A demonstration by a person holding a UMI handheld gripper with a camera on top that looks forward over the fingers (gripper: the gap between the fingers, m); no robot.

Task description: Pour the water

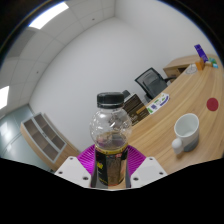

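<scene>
**One bottle held up, one cup on the table**

While the gripper [111, 172] is tilted so that the whole room leans, its two fingers are closed in on a single clear plastic bottle [110, 135], and the purple pads [88, 158] press against the bottle's lower body from both sides. The bottle stands upright between the fingers, with a black cap [109, 99] on top and a dark label band around its lower part. Whether it holds water cannot be told from this view.

Beyond the fingers and off to the right, one white cup [186, 126] stands on a long wooden table [170, 105], well apart from the bottle. A small white ball-like thing [177, 144] lies just beside the cup, nearer to the fingers. Farther along the table is one small red thing [212, 102], too small to make out. At the far side of the table stands one black office chair [150, 79]. A low cabinet [45, 133] stands against the wall to the left of the bottle. Two bright ceiling lights [48, 14] show overhead.
</scene>
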